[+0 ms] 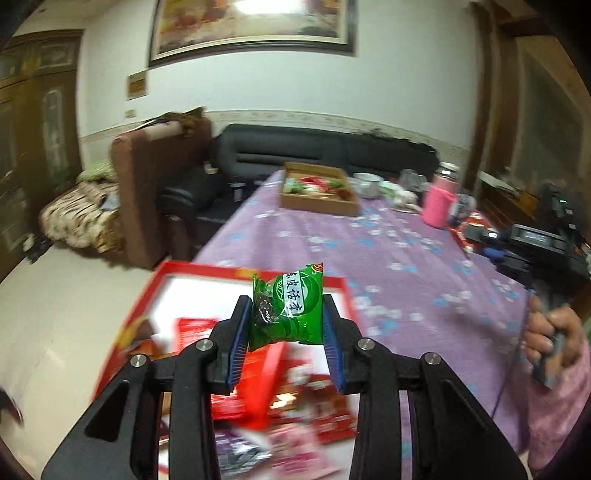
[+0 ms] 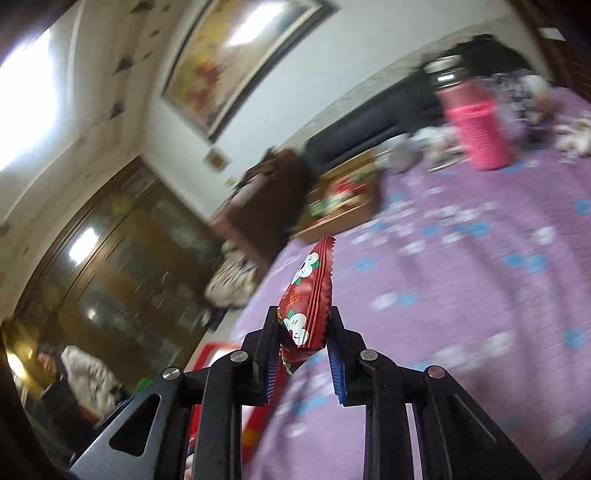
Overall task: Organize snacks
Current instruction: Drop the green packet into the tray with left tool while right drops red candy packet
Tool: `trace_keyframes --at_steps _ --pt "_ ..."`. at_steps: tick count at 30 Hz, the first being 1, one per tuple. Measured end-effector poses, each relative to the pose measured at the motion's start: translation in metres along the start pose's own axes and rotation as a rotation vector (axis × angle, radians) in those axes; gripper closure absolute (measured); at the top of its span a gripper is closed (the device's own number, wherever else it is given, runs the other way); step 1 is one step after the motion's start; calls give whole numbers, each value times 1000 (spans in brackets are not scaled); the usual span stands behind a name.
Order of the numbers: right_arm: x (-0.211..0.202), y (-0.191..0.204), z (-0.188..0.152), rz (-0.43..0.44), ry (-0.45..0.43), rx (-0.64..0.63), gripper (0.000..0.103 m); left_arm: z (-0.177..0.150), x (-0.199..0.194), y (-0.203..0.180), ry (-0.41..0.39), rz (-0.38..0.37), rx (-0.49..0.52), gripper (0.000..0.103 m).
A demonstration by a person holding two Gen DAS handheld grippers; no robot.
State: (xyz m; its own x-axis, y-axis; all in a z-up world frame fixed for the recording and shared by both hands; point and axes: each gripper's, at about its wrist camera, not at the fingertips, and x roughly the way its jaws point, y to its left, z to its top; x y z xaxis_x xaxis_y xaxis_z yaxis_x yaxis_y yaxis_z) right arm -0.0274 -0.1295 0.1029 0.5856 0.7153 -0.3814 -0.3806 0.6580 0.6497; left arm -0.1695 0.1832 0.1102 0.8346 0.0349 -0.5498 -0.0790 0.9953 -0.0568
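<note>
Left gripper [image 1: 287, 306] clamped green packet [image 1: 286, 306] above near red box [image 1: 236, 275]; right gripper [image 2: 303, 325] clamped red packet [image 2: 308, 299]; each best carried level to far cardboard tray [image 1: 317, 205].

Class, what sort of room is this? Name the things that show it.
Probably a home living room: a black sofa against the wall, a framed painting above it, and a table under a purple flowered cloth.
</note>
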Motion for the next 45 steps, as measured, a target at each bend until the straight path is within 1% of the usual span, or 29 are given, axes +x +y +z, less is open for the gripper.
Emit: trace_keyframes --at_steps 3,5,7,11,16,21,29,35,36,37,38,39,41,43,45 --pt "28 36 -20 62 61 -35 79 -7 3 23 15 56 -28 69" --pt "44 53 -34 75 95 -54 79 -12 6 36 21 87 -40 69" --pt "62 66 -48 91 137 -63 79 -15 10 43 28 100 -45 69" --pt "95 84 -78 101 223 -64 79 -21 18 46 50 93 -42 69" --pt "115 102 -106 90 285 -109 79 -28 27 42 71 75 -30 69" --pt "121 107 -115 75 299 -146 79 -31 28 39 73 82 -10 69" --pt "123 124 -123 40 298 -215 79 -29 34 31 61 140 36 68" --pt "120 136 -126 -32 259 -295 75 -29 37 32 53 197 51 65" --pt "120 137 -126 -46 252 -310 72 -29 37 32 50 207 51 65" --pt "119 138 -126 -58 245 -319 68 -29 36 33 46 213 50 63" --pt "118 138 -126 -73 234 -328 57 -29 36 33 44 219 50 62" --pt "116 139 -125 -81 223 -335 53 -29 35 33 41 224 51 59" --pt "113 138 -123 -85 216 -339 53 -29 33 34 35 233 52 52" --pt "108 136 -122 -85 211 -330 53 -28 30 34 25 248 50 42" --pt "102 132 -119 -81 204 -315 51 -28 27 34 13 256 49 39"
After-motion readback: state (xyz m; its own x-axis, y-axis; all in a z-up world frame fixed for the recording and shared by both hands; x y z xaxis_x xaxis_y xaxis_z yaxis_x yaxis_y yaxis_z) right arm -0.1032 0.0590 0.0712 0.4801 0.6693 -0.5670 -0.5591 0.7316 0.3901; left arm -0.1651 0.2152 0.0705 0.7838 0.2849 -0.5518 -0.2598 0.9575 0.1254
